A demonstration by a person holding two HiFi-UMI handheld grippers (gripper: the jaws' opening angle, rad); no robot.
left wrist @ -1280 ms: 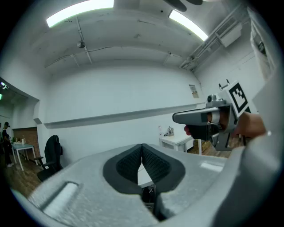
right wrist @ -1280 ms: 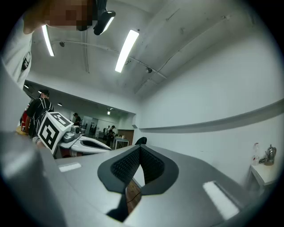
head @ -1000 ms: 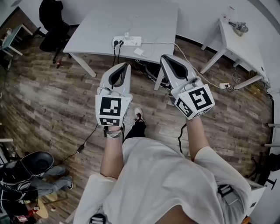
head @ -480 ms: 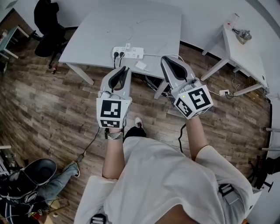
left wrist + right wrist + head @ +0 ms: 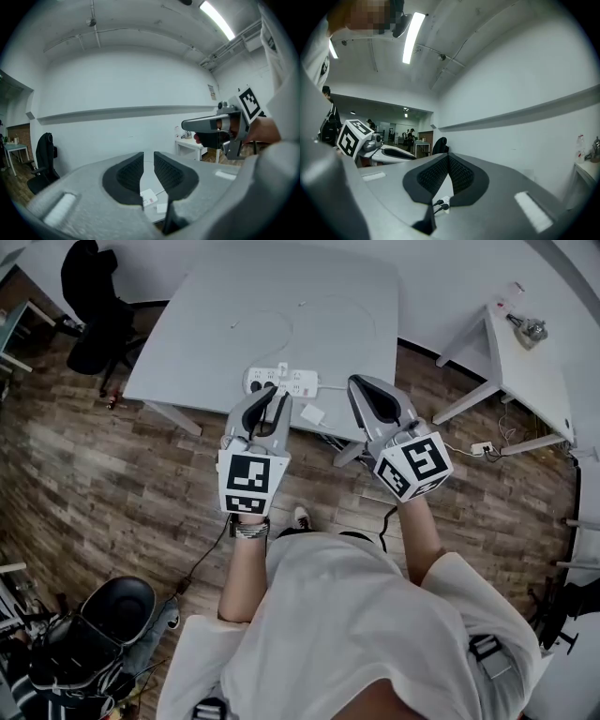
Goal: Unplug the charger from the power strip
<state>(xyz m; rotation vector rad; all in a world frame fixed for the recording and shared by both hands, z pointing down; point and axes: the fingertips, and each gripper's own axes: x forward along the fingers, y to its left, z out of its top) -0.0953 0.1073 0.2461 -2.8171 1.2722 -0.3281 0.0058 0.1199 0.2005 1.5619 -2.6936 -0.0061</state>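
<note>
Charger [image 5: 281,370], small, white, likely light and rigid, sits plugged in the power strip [image 5: 298,383] near the tabletop [image 5: 328,296] edge, at twelve o'clock from the left claw [image 5: 270,396], whose empty jaws have just been spreading; right claw [image 5: 362,382] is pressed together. Best hold is its hard body; the strip may lift.

Grey table [image 5: 187,343] w/ white pwr strip [image 5: 292,382]

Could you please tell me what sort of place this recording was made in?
Most likely an office or lab workroom: a white desk carrying a power strip, a black office chair beside it, and wood-pattern flooring.
</note>
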